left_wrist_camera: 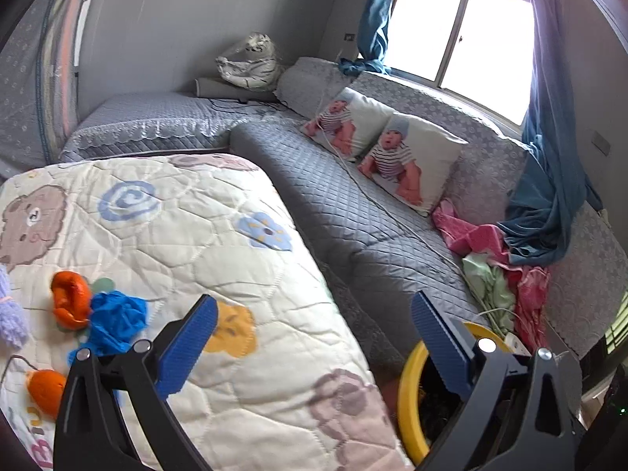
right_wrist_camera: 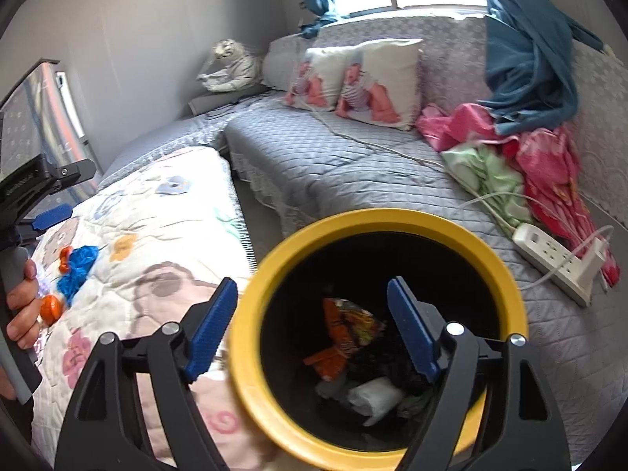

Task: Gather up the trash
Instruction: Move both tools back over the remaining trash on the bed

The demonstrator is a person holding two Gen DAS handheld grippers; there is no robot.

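Note:
A yellow-rimmed black trash bin [right_wrist_camera: 506,274] fills the right wrist view; an orange wrapper [right_wrist_camera: 349,325] and white crumpled paper [right_wrist_camera: 376,396] lie inside. My right gripper [right_wrist_camera: 312,314] is open and empty, its fingers over the bin's mouth. On the cartoon quilt [left_wrist_camera: 196,243], crumpled blue plastic [left_wrist_camera: 115,322] and two orange pieces [left_wrist_camera: 70,302] [left_wrist_camera: 45,388] lie at the left. My left gripper [left_wrist_camera: 314,333] is open and empty, to the right of that trash. The bin's rim [left_wrist_camera: 408,392] shows at lower right there. The left gripper [right_wrist_camera: 53,214] also shows in the right wrist view.
A grey quilted L-shaped sofa [left_wrist_camera: 353,212] carries two baby-print pillows [left_wrist_camera: 408,157], pink and green cloths [right_wrist_camera: 522,157] and a white power strip [right_wrist_camera: 557,259] with cables. A blue curtain [left_wrist_camera: 549,180] hangs by the window. A plush toy [left_wrist_camera: 251,62] sits in the corner.

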